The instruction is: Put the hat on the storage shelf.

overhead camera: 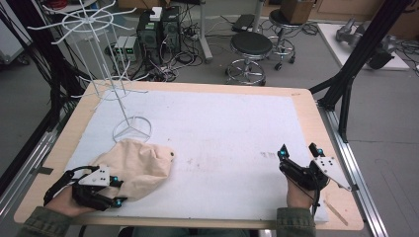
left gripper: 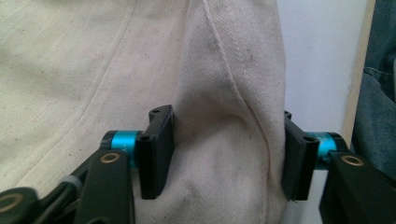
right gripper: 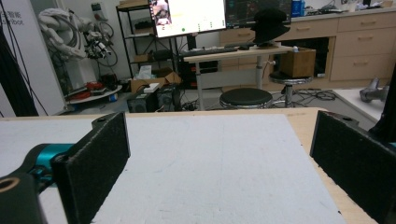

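Cream woven cloth [left gripper: 224, 93] bunched between left tongs [left gripper: 229, 154], jaws apart.

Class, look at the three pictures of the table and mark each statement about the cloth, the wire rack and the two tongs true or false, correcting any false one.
1. The left tongs have a fold of the cream cloth between their jaws. True.
2. The right tongs hold the cloth. False: they are open with nothing between the jaws.
3. The white wire rack stands at the table's far left. True.
4. The cloth hangs on the rack. False: it lies on the white mat, near the rack's ring base.
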### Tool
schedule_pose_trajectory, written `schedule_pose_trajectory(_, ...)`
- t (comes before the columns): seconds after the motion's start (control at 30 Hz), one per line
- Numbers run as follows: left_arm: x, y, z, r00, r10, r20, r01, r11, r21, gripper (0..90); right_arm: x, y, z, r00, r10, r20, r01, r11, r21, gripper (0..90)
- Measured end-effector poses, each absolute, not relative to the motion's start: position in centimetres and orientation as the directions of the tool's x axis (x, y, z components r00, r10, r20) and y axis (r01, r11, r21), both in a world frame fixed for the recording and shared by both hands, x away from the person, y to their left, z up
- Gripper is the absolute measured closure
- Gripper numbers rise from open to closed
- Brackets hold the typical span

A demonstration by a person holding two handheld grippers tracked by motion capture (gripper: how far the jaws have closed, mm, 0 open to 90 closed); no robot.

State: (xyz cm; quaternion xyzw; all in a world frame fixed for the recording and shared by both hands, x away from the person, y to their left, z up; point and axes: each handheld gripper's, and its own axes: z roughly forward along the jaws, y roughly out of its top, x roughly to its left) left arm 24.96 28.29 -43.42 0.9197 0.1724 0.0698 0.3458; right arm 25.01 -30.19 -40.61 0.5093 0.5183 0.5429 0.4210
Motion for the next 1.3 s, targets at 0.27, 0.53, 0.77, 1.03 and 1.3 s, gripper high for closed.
schedule_pose_trajectory(0.27, 24.8, 28.1, -43.3, 0.938, 0.346, 0.022, 0.245, -0.706, 0.664, 64.2, 25.0, -30.2, -40.6, -0.126, 0.985, 0.117, 0.07, -0.109, 0.992, 3.9)
schedule_pose_trajectory(0.53, 24.8, 28.1, -42.9, 0.928, 0.369, 0.046, 0.246, -0.701, 0.669, 74.5, 25.0, -30.2, -40.6, -0.126, 0.984, 0.124, 0.073, -0.116, 0.991, 3.9)
schedule_pose_trajectory(0.77, 24.5, 28.2, -42.7, 0.924, 0.376, 0.075, 0.226, -0.692, 0.685, 76.9, 25.0, -30.2, -40.6, -0.128, 0.984, 0.124, 0.073, -0.115, 0.991, 3.9)
schedule_pose_trajectory(1.03, 24.4, 27.9, -42.4, 0.925, 0.371, 0.082, 0.21, -0.681, 0.702, 77.3, 25.0, -30.2, -40.6, -0.128, 0.984, 0.126, 0.072, -0.117, 0.99, 3.9)
schedule_pose_trajectory(1.3, 24.0, 27.6, -41.8, 0.916, 0.383, 0.118, 0.188, -0.669, 0.719, 77.2, 25.0, -30.2, -40.6, -0.128, 0.984, 0.124, 0.076, -0.115, 0.99, 3.9)
